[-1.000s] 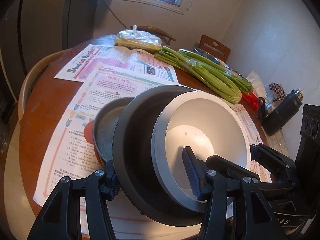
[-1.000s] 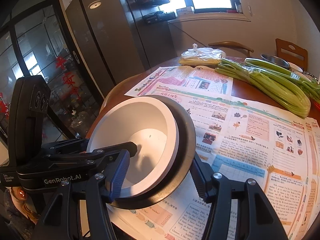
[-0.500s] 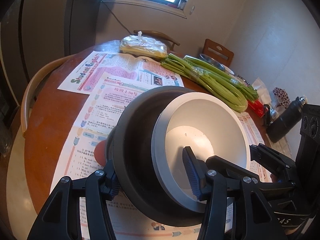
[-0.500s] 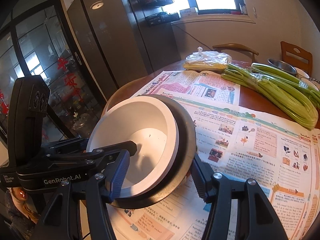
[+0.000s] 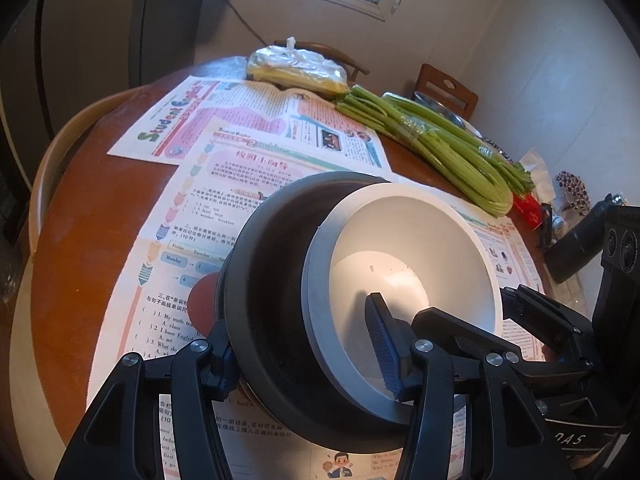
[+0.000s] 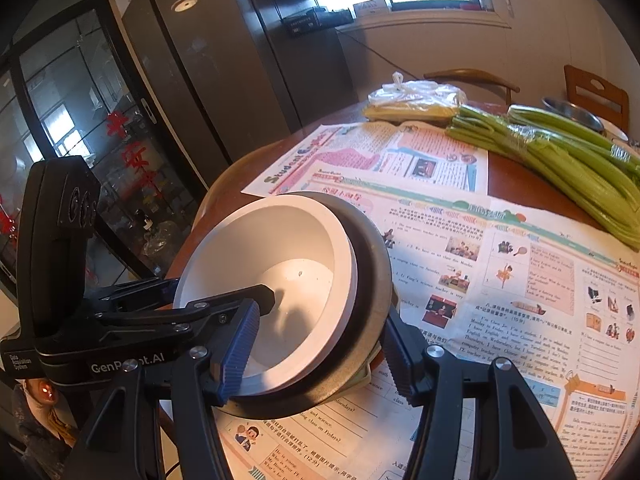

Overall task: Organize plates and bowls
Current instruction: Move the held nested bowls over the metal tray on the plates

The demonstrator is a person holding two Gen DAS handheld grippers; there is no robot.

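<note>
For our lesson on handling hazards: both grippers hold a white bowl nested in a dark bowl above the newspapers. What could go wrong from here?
1. The white bowl sits tilted and off-centre in the dark bowl; it might slide out.
2. Left gripper and right gripper each pinch the rims from opposite sides; uneven motion could twist the stack loose.
3. A red-rimmed dish lies underneath; a careless lowering could knock it.

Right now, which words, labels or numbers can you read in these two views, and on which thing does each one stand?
"Student" in green letters, rest of the headline blurred: far newspaper.
"Monday": box on the near newspaper.
"GenR...ot.AI", partly hidden by a screw: left gripper body.
"Data Collection System", tiny and uncertain: same body.
Chinese headlines and article text: too small to read.
</note>
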